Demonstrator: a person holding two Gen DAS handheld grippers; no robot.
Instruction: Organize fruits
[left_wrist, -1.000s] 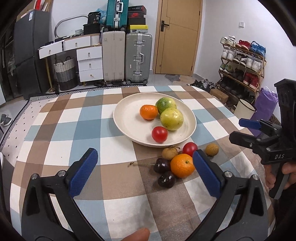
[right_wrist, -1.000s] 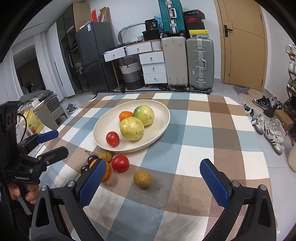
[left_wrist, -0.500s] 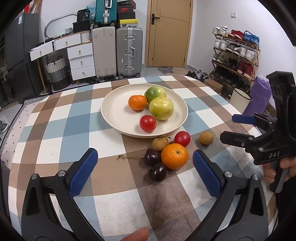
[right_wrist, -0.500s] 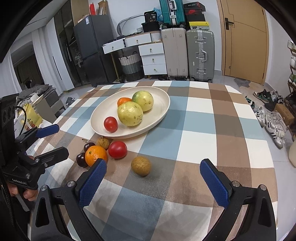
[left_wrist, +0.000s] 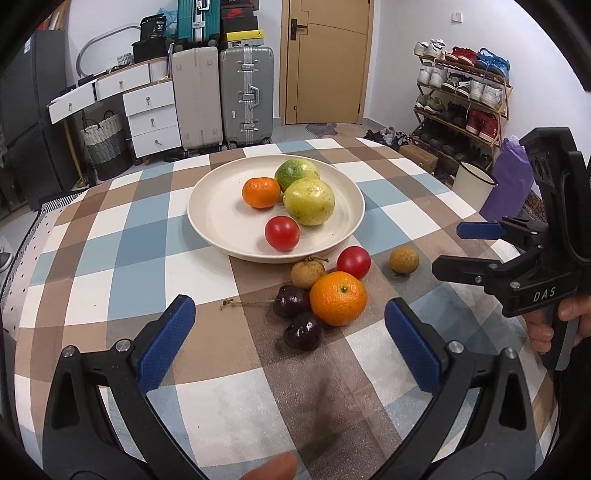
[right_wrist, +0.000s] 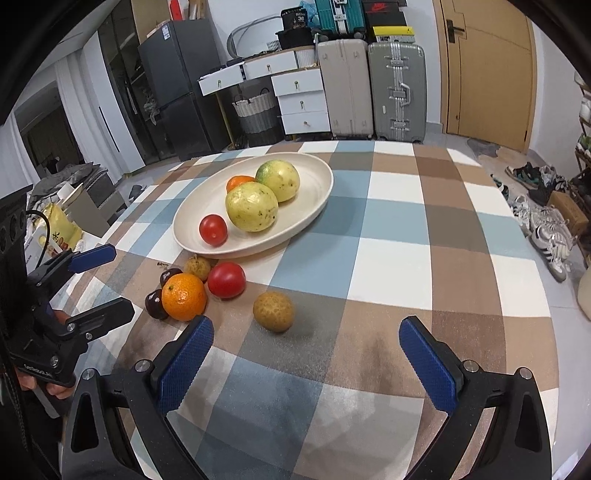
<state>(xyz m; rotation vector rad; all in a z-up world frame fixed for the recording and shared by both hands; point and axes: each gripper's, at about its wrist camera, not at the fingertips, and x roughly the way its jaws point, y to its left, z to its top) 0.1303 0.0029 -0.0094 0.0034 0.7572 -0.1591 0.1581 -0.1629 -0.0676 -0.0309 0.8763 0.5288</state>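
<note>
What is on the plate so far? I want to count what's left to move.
The plate holds four: a tangerine, a red tomato and two yellow-green fruits. Anything hidden behind those cannot be seen.

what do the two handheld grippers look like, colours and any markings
Both are black plastic. The left gripper and right gripper each have two fingers with textured blue pads and silver screws. In the left view the right gripper's body reads "DAS" in white. A black cable runs by the left gripper's body.
</note>
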